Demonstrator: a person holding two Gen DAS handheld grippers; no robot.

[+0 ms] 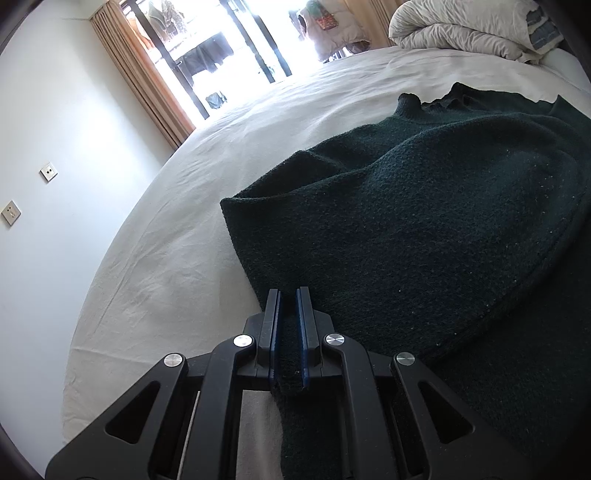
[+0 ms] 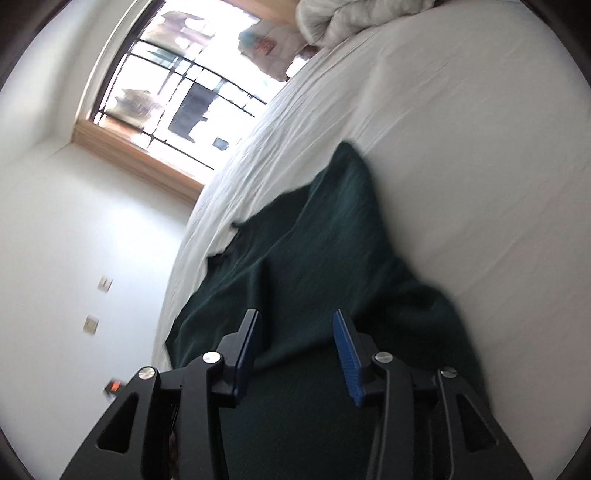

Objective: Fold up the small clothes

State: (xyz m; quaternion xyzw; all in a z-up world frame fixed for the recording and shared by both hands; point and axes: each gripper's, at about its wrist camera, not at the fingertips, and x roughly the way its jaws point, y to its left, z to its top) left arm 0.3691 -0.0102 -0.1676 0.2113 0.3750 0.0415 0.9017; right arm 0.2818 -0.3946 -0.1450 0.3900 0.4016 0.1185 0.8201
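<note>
A bed (image 1: 155,236) covered with a white, lightly wrinkled sheet is seen in both wrist views. A rumpled pale duvet (image 1: 461,26) is piled at the far end of the bed. A white wall (image 1: 48,110) with two switch or socket plates (image 1: 48,171) is seen on the left. A bright window (image 1: 229,48) with dark bars is flanked by a tan curtain (image 1: 136,70); clothes are seen hanging outside it, overexposed.

A dark green knit sweater (image 1: 424,229) is spread on the sheet, its collar toward the far end and one part folded back over the body. Its near edge is clamped between the blue pads of the left hand-held gripper (image 1: 289,332), whose jaws are pressed together on the fabric, with a strip of knit hanging below them.

In the right wrist view, which is motion-blurred, the sweater (image 2: 306,258) is seen lying bunched on the bed (image 2: 461,147). The right hand-held gripper (image 2: 297,354) is held over it with its jaws apart; the fabric is seen behind the gap and is not pinched by the pads.

No brand, label or readable writing is seen.
</note>
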